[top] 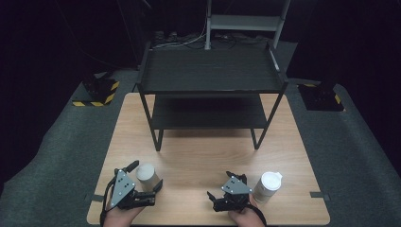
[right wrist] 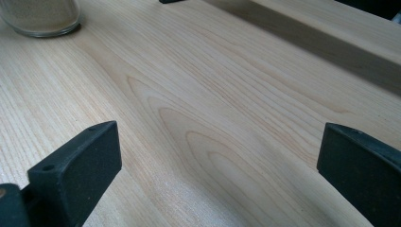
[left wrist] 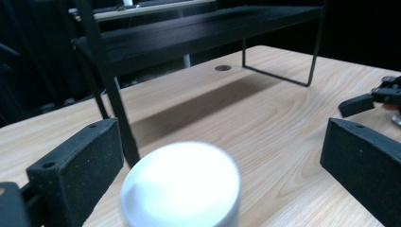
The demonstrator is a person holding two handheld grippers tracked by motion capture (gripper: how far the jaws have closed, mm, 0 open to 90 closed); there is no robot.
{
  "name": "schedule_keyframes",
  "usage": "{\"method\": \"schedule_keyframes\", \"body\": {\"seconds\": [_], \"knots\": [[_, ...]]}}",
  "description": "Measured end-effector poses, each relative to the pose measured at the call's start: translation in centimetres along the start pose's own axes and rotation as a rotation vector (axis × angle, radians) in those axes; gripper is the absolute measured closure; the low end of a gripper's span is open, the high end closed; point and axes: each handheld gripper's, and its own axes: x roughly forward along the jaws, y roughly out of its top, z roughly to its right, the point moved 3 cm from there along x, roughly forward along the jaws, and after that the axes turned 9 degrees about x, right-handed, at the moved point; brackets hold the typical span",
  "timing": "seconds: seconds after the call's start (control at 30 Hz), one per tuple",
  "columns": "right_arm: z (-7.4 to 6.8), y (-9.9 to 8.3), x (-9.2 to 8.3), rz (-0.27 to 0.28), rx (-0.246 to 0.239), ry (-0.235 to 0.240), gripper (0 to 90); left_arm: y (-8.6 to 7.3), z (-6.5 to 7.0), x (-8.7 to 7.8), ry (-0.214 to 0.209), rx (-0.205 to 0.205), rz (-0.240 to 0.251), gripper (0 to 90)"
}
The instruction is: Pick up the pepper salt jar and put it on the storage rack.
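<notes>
Your left gripper [top: 147, 176] sits low at the table's near-left corner, jaws spread wide and pointing toward the far edge; in the left gripper view both black pads [left wrist: 78, 172] stand well apart. Your right gripper [top: 223, 187] rests near the table's near edge, right of its middle, angled toward the left edge, jaws likewise parted. Your hands [top: 243, 216] enter from the near edge.
</notes>
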Motion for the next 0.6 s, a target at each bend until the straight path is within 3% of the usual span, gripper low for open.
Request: {"method": "schedule_keyframes", "body": {"seconds": [0.17, 0.6], "knots": [[-0.1, 0.0, 0.0, -0.003, 0.000, -0.002, 0.0, -0.9, -0.4, 0.0, 0.002, -0.025, -0.018, 0.5], [0.0, 0.1, 0.0, -0.004, 0.005, -0.002, 0.0, -2.0, -0.6, 0.8, -0.005, -0.045, -0.043, 0.5]]}}
